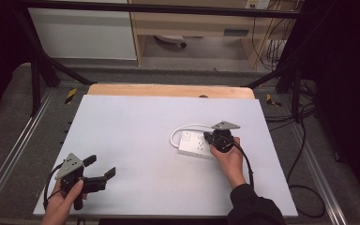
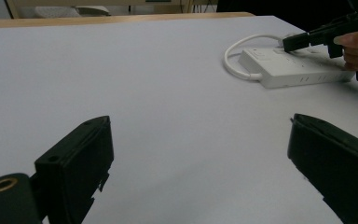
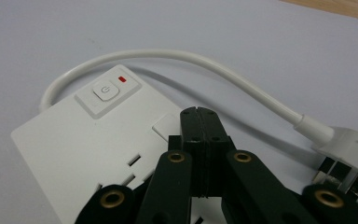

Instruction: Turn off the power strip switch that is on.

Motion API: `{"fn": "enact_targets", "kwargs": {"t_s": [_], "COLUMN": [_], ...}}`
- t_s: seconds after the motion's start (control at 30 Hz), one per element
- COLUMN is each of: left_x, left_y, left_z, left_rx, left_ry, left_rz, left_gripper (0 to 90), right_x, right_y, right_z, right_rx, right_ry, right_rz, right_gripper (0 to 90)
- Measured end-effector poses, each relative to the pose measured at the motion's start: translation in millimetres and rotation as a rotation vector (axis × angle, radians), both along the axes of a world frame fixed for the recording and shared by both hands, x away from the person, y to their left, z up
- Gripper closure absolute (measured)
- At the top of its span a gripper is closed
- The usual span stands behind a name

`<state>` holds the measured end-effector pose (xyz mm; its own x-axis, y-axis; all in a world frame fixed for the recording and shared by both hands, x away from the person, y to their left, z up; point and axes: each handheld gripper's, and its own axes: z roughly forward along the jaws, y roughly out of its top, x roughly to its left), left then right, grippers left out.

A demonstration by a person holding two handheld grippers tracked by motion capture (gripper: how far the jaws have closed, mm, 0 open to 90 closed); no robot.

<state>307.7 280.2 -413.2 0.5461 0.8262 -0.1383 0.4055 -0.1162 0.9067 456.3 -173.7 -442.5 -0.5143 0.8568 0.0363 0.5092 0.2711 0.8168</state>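
Observation:
A white power strip (image 1: 194, 144) lies right of the table's middle, its white cable (image 1: 187, 127) looping round its far end. In the right gripper view its power button (image 3: 105, 91) sits beside a small red light (image 3: 121, 80), and the cable's white plug (image 3: 349, 149) lies at the right. My right gripper (image 1: 208, 137) is shut with nothing between its jaws, hovering just over the strip's top (image 3: 74, 149). My left gripper (image 1: 100, 167) is open at the near left corner, with bare table between its jaws. The strip (image 2: 291, 67) lies far off in its view.
The white table top (image 1: 140, 136) has a wooden strip (image 1: 168, 90) along its far edge. Black frame bars (image 1: 42, 65) and loose cables (image 1: 304, 140) surround the table. A person's hands (image 1: 229, 161) hold both grippers.

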Motion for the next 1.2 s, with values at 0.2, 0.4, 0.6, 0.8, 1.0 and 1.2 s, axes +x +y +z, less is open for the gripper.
{"fn": "enact_targets", "kwargs": {"t_s": [0.2,0.4,0.6,0.8,1.0,1.2], "left_x": [-0.1,-0.3,-0.3,-0.1,-0.2,-0.2], "left_y": [0.2,-0.3,-0.3,-0.1,-0.2,-0.2], "left_z": [0.3,0.4,0.4,0.3,0.2,0.3], "left_rx": [0.001,-0.003,0.001,0.003,0.002,0.007], "left_ry": [-0.001,-0.002,-0.003,-0.002,-0.001,0.001], "left_rz": [0.001,0.001,0.001,0.002,0.002,-0.003], "left_gripper": [6.7,6.7,6.7,6.7,6.7,6.7], "right_x": [-0.1,-1.9,-3.3,-5.8,-8.3,-13.4], "right_y": [0.9,0.6,1.3,2.6,4.0,5.4], "right_z": [-0.4,0.9,2.6,5.9,8.8,16.2], "right_rx": [0.003,-0.005,-0.002,0.005,0.007,0.023], "right_ry": [-0.004,-0.03,-0.04,-0.058,-0.072,-0.088], "right_rz": [0.016,0.004,0.009,0.012,0.02,0.025], "right_gripper": [90.0,90.0,90.0,90.0,82.9,64.3]}}
